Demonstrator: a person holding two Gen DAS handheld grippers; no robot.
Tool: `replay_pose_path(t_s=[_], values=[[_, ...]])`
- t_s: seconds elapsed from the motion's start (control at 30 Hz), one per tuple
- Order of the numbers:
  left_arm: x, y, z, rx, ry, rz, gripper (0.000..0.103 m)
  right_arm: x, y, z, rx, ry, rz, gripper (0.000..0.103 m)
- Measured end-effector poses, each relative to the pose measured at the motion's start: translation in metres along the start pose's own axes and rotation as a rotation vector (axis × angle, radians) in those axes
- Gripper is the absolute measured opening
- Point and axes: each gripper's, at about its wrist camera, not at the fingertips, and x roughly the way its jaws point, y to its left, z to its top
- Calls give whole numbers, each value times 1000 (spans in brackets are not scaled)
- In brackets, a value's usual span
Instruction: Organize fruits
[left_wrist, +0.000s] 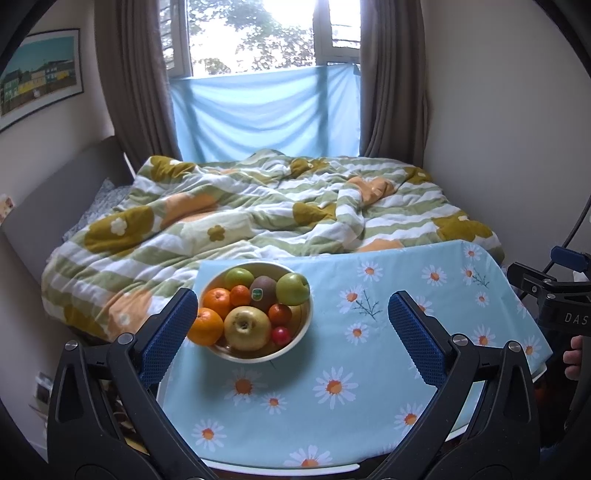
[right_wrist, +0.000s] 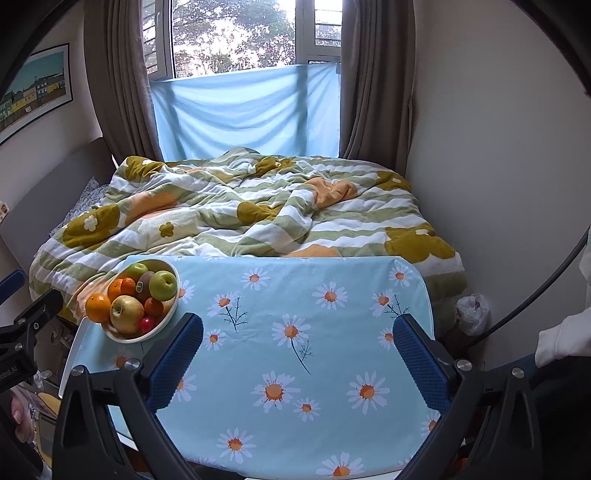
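Note:
A cream bowl (left_wrist: 303, 328) heaped with fruit stands at the far left corner of the table, also seen as the bowl (right_wrist: 167, 318) in the right wrist view. It holds a yellow apple (left_wrist: 246, 328), green apples (left_wrist: 293, 288), a kiwi (left_wrist: 263, 293), several oranges (left_wrist: 205, 326) and a small red fruit (left_wrist: 280, 335). My left gripper (left_wrist: 293, 325) hangs open above the table, its left finger beside the bowl. My right gripper (right_wrist: 297, 352) hangs open over the bare middle of the cloth, nothing between its fingers.
The small table wears a light blue daisy cloth (right_wrist: 295, 369). Behind it lies a bed with a rumpled flower quilt (right_wrist: 229, 214). Walls close in left and right. A plastic bag (right_wrist: 472, 312) sits on the floor at right. A white sleeve (right_wrist: 565, 332) shows at right.

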Motion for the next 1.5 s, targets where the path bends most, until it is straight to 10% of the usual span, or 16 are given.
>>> replay_pose_path(t_s=[1.5], values=[[0, -3, 2, -4, -8, -19, 103, 0, 1, 1, 0, -2, 3, 102]])
